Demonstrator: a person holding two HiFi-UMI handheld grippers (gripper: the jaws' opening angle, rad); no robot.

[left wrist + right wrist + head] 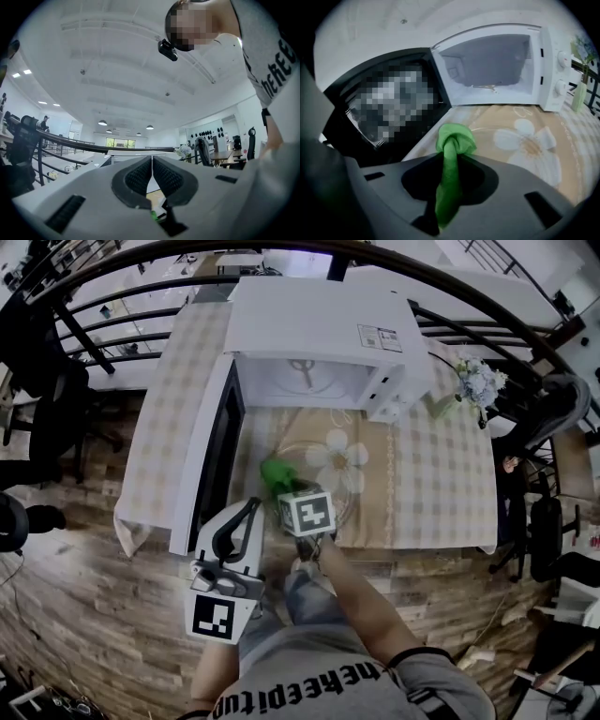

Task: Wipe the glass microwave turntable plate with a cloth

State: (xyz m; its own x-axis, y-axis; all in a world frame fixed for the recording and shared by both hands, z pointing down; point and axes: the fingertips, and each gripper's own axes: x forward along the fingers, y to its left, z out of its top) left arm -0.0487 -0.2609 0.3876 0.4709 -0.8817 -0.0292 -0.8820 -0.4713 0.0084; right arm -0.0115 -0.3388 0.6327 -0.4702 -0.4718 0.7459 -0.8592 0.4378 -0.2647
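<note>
Setting: office hall; table under a checked cloth [441, 484], with a white microwave [319, 343] at its back edge.
Microwave: door [214, 460] swung wide open, cavity empty of its plate.
Turntable plate [323, 486]: lies flat on the table just in front of the microwave's opening; its clear rim is faint over the flower print.
Right gripper [450, 159]: jaws pinch a bunched green cloth [454, 138], poised at the plate edge nearest the microwave's door; contact with the glass cannot be told.
Left gripper [152, 173]: pads pressed together on nothing, held well back from the microwave, off the table and tilted upward.
Step in hand: probably bringing the cloth onto the glass, wiping barely begun.
Next move calls for: pressing the cloth down and sweeping across; the free plate may slide, so light pressure or a steadying left gripper.
</note>
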